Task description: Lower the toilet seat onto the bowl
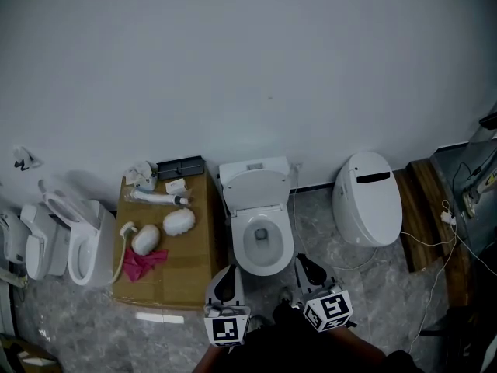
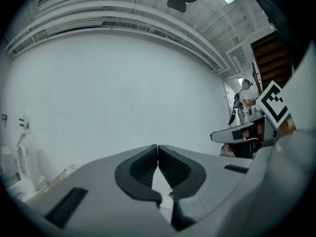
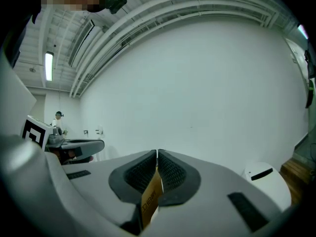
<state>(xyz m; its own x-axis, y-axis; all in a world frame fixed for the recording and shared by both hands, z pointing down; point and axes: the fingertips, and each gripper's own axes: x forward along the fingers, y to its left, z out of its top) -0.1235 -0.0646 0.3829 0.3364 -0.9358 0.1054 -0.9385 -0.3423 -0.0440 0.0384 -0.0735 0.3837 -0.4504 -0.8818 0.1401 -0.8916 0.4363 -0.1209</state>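
The white toilet stands against the wall in the middle of the head view, its bowl open. Its seat and lid stand upright against the tank. Both grippers hover in front of the bowl, apart from it. My left gripper has its jaws together with nothing between them. My right gripper also has its jaw tips meeting. A brown printed strip shows in the slit below the right gripper's pads. I cannot tell whether it is held or lies beyond.
A cardboard platform left of the toilet carries a pink cloth and white items. More white toilets stand at the far left and to the right. Cables trail by a wooden step.
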